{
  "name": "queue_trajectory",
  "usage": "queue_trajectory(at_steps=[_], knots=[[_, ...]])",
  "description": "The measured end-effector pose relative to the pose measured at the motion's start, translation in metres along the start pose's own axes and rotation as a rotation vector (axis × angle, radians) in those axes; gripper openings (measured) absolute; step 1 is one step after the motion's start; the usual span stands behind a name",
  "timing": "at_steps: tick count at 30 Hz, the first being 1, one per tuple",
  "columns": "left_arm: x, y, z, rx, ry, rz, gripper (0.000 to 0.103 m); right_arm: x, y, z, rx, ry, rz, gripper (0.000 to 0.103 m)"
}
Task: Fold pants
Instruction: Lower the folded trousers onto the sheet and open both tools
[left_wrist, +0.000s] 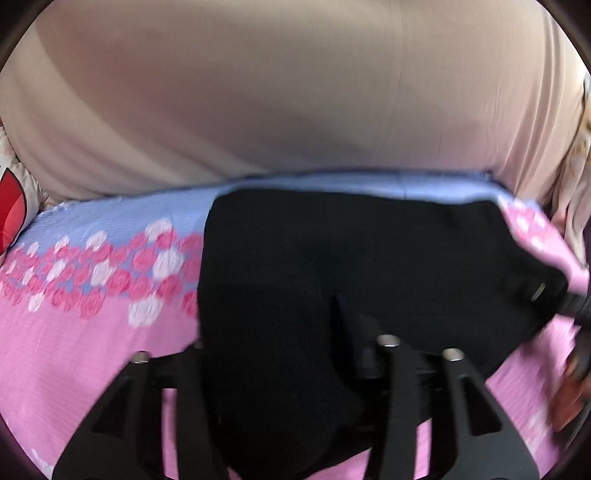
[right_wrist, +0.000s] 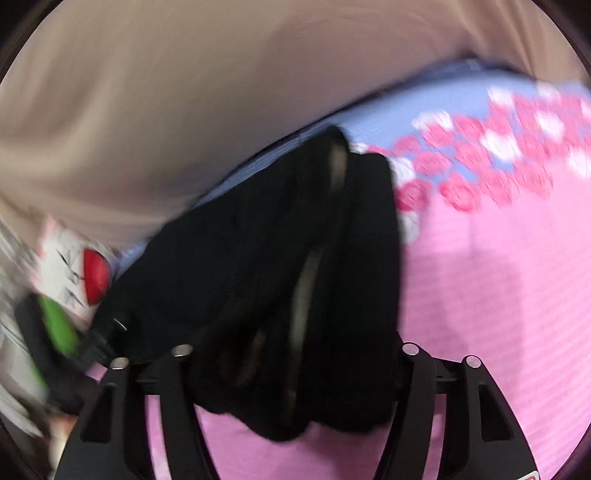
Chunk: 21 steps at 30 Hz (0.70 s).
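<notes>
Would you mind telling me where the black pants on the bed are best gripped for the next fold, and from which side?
Probably the bunched near edge of the black pants, approached from the pink side of the bedsheet: that edge lies loose and raised.

Both wrist views close above pants (left_wrist: 332, 258).

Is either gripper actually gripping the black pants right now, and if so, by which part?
Cannot be told. The black pants lie between the fingers of both the left gripper and right gripper, but blur hides whether the pads press on them.

Black pants (left_wrist: 332, 258) lie bunched on the floral bedspread (left_wrist: 74, 332).
</notes>
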<state>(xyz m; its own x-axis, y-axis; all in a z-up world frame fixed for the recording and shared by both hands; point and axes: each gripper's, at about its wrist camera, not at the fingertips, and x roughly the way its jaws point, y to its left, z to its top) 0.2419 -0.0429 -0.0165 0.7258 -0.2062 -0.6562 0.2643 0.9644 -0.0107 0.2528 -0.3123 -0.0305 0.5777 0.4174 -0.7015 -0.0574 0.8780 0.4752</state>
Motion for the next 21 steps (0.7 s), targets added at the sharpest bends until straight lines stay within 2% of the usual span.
queue_trajectory(at_steps=[1, 2, 3, 5, 7, 8, 10, 11, 12, 14, 15, 17, 18, 21], knots=[[-0.006, 0.004, -0.004, -0.013, 0.018, -0.01, 0.058, -0.006, -0.004, 0.001, 0.006, -0.002, -0.026, 0.07], [-0.014, 0.008, -0.006, -0.028, 0.027, 0.0, 0.067, -0.021, -0.008, 0.001, 0.004, -0.045, -0.081, 0.071], [-0.021, 0.012, -0.006, -0.037, 0.033, 0.028, 0.069, -0.035, -0.009, -0.001, -0.003, -0.088, -0.115, 0.072], [-0.047, 0.021, -0.004, -0.066, 0.016, 0.13, 0.069, -0.065, -0.001, -0.003, -0.03, -0.192, -0.199, 0.059], [-0.074, 0.027, 0.004, -0.106, -0.031, 0.13, 0.07, -0.079, 0.02, -0.002, -0.105, -0.215, -0.184, 0.01], [-0.08, 0.027, 0.009, -0.131, -0.044, 0.121, 0.071, -0.08, 0.037, -0.002, -0.145, -0.202, -0.151, 0.006], [-0.082, 0.019, 0.019, -0.158, -0.049, 0.072, 0.072, -0.068, 0.066, -0.004, -0.229, -0.164, -0.096, 0.003], [-0.078, 0.013, 0.023, -0.148, -0.046, 0.064, 0.074, -0.058, 0.074, -0.005, -0.261, -0.146, -0.095, 0.003], [-0.071, 0.004, 0.024, -0.125, -0.036, 0.076, 0.075, -0.045, 0.077, -0.005, -0.283, -0.127, -0.12, 0.003], [-0.051, -0.013, 0.018, -0.072, -0.006, 0.131, 0.075, -0.009, 0.058, -0.004, -0.261, -0.064, -0.237, 0.0], [-0.041, -0.018, 0.015, -0.048, 0.017, 0.159, 0.075, -0.002, 0.041, -0.005, -0.221, -0.061, -0.215, 0.0], [-0.023, -0.022, 0.006, -0.031, 0.065, 0.183, 0.075, -0.014, 0.028, -0.001, -0.132, -0.067, -0.146, 0.0], [-0.018, -0.019, 0.005, -0.036, 0.075, 0.185, 0.075, -0.021, 0.032, 0.0, -0.119, -0.065, -0.154, 0.0], [-0.011, -0.012, -0.001, -0.065, 0.086, 0.177, 0.076, -0.046, 0.06, -0.007, -0.213, -0.134, -0.181, 0.008]])
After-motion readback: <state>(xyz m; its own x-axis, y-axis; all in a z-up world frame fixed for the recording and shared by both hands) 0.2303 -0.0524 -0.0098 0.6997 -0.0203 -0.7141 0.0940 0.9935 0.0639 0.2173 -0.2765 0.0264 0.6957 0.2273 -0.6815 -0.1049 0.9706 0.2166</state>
